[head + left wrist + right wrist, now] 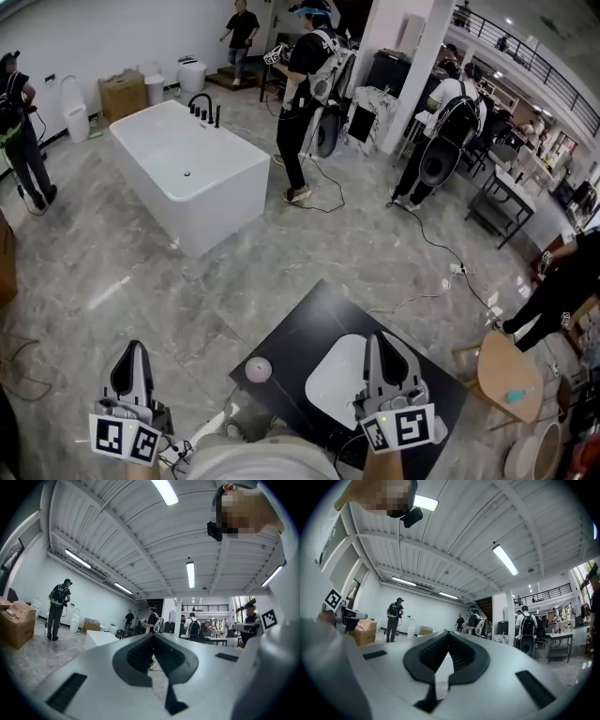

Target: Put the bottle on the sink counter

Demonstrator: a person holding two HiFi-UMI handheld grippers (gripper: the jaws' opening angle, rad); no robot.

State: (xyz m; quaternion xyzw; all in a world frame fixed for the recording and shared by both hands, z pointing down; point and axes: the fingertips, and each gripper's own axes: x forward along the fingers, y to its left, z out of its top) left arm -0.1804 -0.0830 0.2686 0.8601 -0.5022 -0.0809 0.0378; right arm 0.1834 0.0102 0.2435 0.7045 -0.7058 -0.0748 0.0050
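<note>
Looking down, we had the left gripper [133, 347] at seven o'clock, jaws together on nothing. Near six o'clock a small pale bottle [258, 369], seen top-on, stood on a corner of the black sink counter [295, 323]. We judged it light and smooth, best pinched round its body. At five o'clock the right gripper [382, 337] was likewise closed and empty.
</note>
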